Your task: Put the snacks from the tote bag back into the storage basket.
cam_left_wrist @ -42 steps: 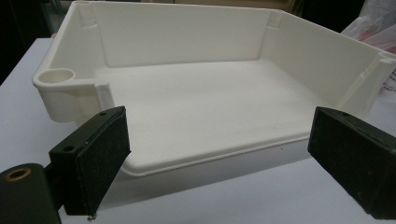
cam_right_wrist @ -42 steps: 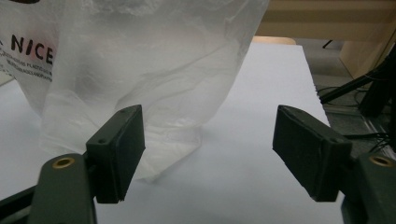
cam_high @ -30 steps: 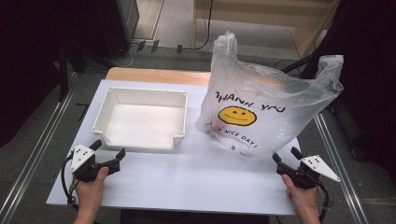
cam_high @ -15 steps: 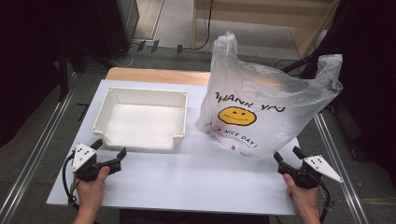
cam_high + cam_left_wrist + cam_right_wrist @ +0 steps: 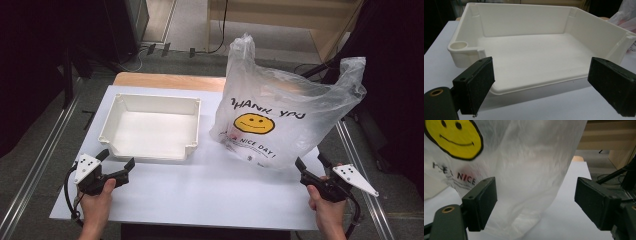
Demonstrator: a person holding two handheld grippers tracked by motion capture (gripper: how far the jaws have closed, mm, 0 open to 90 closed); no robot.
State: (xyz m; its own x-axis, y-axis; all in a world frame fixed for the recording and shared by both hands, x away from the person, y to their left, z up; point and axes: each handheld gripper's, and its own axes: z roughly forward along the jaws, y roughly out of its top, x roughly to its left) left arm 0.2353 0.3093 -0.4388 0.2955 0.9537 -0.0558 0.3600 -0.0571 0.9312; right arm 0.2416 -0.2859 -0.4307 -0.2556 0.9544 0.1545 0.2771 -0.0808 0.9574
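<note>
I've got the left gripper (image 5: 116, 162) spread wide, empty, just short of the white plastic tray (image 5: 152, 128). Right gripper (image 5: 310, 164) also spread, empty, near the smiley "thank you" bag (image 5: 285, 115) standing on the white table (image 5: 210, 190), R of tray.

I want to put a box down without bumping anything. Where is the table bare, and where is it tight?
The widest bare stretch runs along the table's near edge, between the left claw and the right claw. The white tray itself is empty inside. The tightest spot is the narrow gap between the tray and the plastic bag.
</note>
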